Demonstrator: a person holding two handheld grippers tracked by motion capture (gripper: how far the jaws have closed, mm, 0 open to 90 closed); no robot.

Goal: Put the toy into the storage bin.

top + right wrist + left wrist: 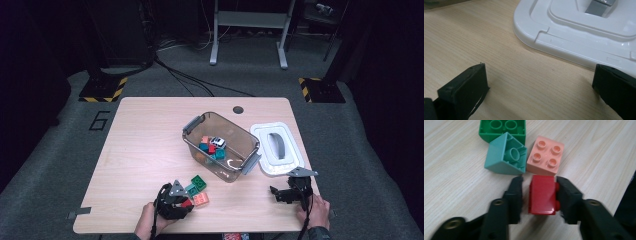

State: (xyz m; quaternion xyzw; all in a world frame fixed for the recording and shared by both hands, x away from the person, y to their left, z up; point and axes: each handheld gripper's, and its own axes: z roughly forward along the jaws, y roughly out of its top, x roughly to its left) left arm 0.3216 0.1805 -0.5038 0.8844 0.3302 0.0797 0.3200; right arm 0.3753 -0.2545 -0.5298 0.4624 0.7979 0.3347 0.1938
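Observation:
A red brick [541,195] lies on its side on the wooden table [145,150], studs facing the right jaw. My left gripper [539,181] is shut on it, a jaw on each side; from above the gripper [181,202] sits near the front edge with the red brick [187,203] at its tip. Just beyond lie a teal brick [499,157], a pink brick [546,156] and a green brick [501,130]. My right gripper [539,72] stands open over bare wood beside the white lid [574,37], holding nothing; from above it [277,193] is at the front right.
A clear plastic bin [235,125] with grey latches stands mid-table, holding several bricks and a small toy car [217,142]. The white lid [265,160] with a grey handle lies to its right. A cable hole [238,109] is at the far edge.

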